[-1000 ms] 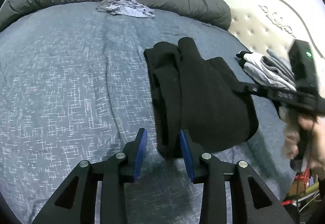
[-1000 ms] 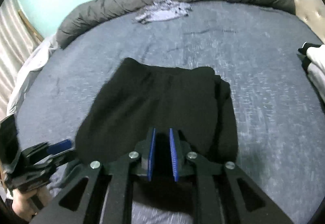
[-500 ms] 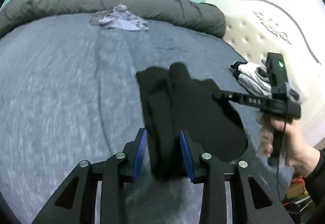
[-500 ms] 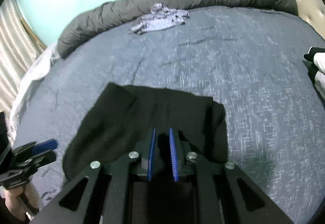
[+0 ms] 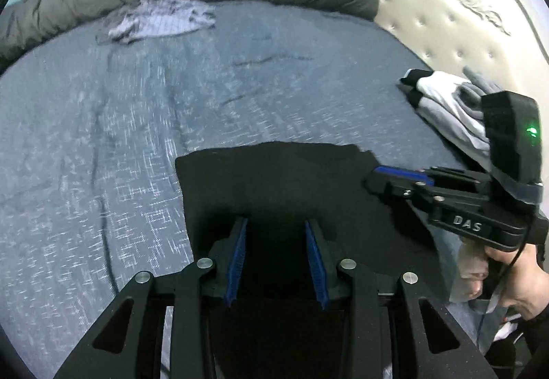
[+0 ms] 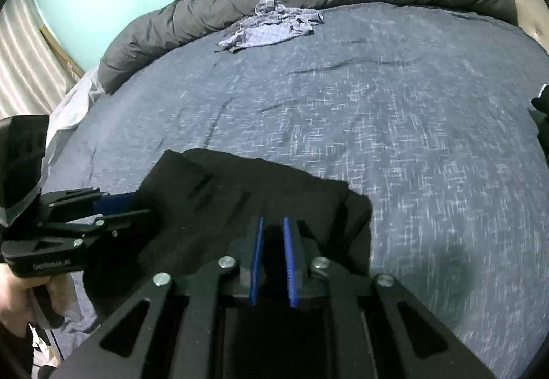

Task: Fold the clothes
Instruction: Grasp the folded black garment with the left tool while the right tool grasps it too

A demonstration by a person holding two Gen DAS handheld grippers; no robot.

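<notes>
Black garment [image 5: 274, 180] now doubled over, lying low and centre in both views at the near edge of the bed [image 5: 103, 145]; a second ago spread longer toward the upper frame. Right gripper [image 6: 272, 262] just closing, jaws nearly shut, pinching a fold of the black cloth. Left gripper [image 5: 276, 262] part open, jaws clamped on a thicker bunch. Judged mid-fold, halving done. Checked shirt [image 5: 161, 16] upper left unfolded; folded pile [image 5: 442, 101] at right edge
</notes>
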